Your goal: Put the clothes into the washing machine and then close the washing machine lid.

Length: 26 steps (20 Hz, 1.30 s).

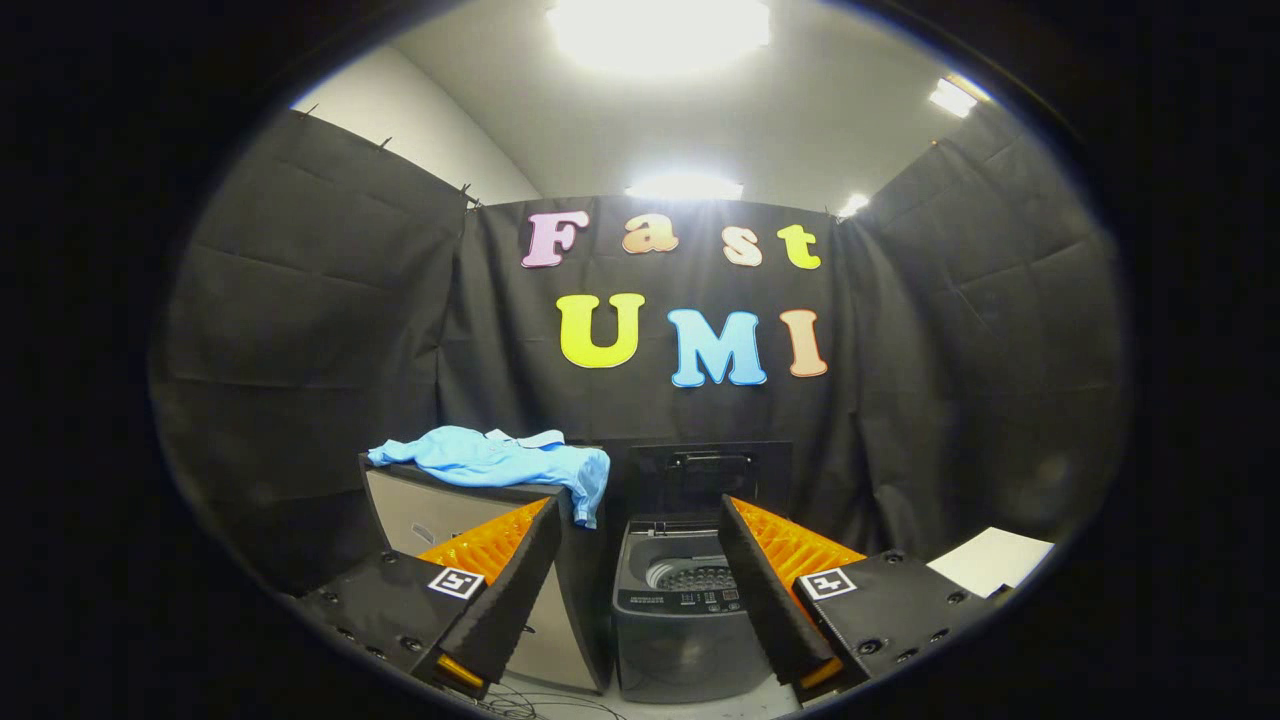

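Blue clothes (500,462) beside open-lidded washing machine (683,610)

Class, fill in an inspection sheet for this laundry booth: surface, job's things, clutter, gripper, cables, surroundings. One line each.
Surface: a dark-topped cabinet stands beside the washing machine; pale floor below.
Job's things: blue garment lies spread on the cabinet top, one end hanging over the edge nearest the machine; washing machine has its lid raised, drum showing.
Clutter: a white sheet lies beyond the far finger.
Gripper: gripper open, fingers apart, holding nothing, the machine seen between them.
Cables: thin wires on the floor at the cabinet's foot.
Surroundings: black cloth walls, bright ceiling lights.
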Each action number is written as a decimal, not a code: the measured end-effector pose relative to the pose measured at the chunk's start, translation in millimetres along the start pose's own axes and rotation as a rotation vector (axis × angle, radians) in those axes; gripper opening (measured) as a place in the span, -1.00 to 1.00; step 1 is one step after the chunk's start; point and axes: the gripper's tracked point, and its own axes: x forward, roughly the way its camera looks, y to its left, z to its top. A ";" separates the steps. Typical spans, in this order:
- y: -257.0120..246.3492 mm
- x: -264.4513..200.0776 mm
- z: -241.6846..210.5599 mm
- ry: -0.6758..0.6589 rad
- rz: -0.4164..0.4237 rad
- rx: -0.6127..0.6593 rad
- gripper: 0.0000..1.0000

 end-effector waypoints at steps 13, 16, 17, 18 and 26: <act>42.0 76.5 52.1 -0.013 0.081 0.035 0.96; 57.5 96.3 61.9 -0.011 0.128 0.027 0.97; 62.9 104.4 62.8 -0.006 0.144 0.023 0.97; 68.8 112.2 64.4 -0.001 0.160 0.022 0.97; 116.4 181.5 72.3 0.039 0.263 0.032 0.97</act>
